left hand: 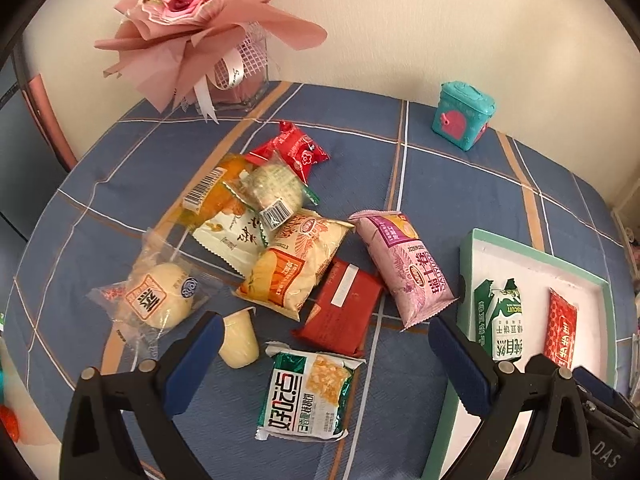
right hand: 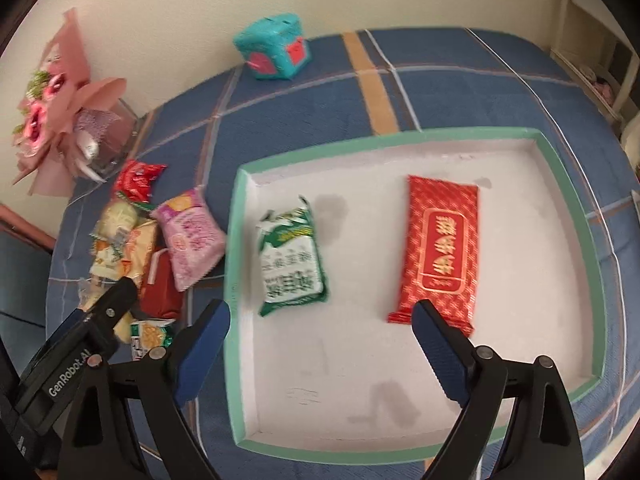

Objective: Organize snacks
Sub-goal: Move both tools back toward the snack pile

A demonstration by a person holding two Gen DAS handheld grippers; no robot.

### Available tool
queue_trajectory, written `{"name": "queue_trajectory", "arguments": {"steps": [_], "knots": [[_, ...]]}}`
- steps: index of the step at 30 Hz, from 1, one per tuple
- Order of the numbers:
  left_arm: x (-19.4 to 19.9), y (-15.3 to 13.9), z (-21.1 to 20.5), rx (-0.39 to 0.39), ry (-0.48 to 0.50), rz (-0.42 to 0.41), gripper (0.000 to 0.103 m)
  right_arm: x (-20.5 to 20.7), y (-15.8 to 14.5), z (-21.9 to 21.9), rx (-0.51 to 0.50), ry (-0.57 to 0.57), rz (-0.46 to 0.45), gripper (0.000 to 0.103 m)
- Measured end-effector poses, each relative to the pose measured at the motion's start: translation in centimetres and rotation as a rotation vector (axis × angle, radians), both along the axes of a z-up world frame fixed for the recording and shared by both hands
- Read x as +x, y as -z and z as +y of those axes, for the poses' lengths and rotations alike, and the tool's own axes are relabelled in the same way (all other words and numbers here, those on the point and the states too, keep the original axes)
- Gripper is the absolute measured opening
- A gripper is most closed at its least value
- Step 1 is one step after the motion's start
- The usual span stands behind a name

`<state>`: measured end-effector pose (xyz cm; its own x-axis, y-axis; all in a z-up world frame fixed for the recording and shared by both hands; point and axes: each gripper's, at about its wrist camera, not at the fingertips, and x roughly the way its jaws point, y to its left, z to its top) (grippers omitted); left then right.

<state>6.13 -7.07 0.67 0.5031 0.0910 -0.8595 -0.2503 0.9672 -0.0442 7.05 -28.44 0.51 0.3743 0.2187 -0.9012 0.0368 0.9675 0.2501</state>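
Note:
A pile of snack packets lies on the blue checked cloth: a green-and-white packet (left hand: 306, 394), a dark red packet (left hand: 340, 306), a pink packet (left hand: 404, 266), a yellow packet (left hand: 294, 262), a bun in clear wrap (left hand: 158, 296) and a pale jelly cup (left hand: 239, 338). My left gripper (left hand: 324, 350) is open and empty, above the green-and-white and dark red packets. A mint-rimmed white tray (right hand: 236, 240) holds a green biscuit packet (right hand: 292, 258) and a red patterned packet (right hand: 442, 248). My right gripper (right hand: 320, 328) is open and empty above the tray's near part.
A pink bouquet in a glass vase (left hand: 208, 32) stands at the back left by the wall. A teal toy box (left hand: 464, 114) sits at the back. The tray (left hand: 466, 264) lies right of the pile. The left gripper's body (right hand: 76, 348) shows beside the right gripper.

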Motion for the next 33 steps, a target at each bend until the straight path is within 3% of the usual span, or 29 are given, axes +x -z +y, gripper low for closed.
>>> {"name": "queue_trajectory", "arguments": {"steps": [4, 10, 20, 25, 30, 33], "knots": [[-0.3, -0.1, 0.4, -0.014, 0.007, 0.001, 0.103, -0.5, -0.5, 0.8, -0.049, -0.014, -0.025, 0.093], [-0.1, 0.4, 1.2, -0.002, 0.001, 0.039, 0.103, -0.2, -0.4, 1.1, -0.034, -0.030, -0.015, 0.093], [-0.3, -0.9, 5.0, 0.006, -0.106, -0.008, 0.103, 0.5, -1.4, 2.2, 0.006, -0.028, -0.028, 0.093], [-0.7, -1.2, 7.9, 0.027, -0.163, 0.014, 0.098, 0.5, -2.2, 3.4, 0.018, -0.019, -0.060, 0.093], [-1.1, -1.3, 10.4, 0.043, -0.196, 0.029, 0.098, 0.3, -2.9, 5.8, 0.030, -0.078, -0.087, 0.093], [-1.4, -1.1, 11.5, 0.014, -0.209, 0.035, 0.098, 0.0, -3.0, 7.7, 0.036, -0.127, -0.090, 0.093]]}}
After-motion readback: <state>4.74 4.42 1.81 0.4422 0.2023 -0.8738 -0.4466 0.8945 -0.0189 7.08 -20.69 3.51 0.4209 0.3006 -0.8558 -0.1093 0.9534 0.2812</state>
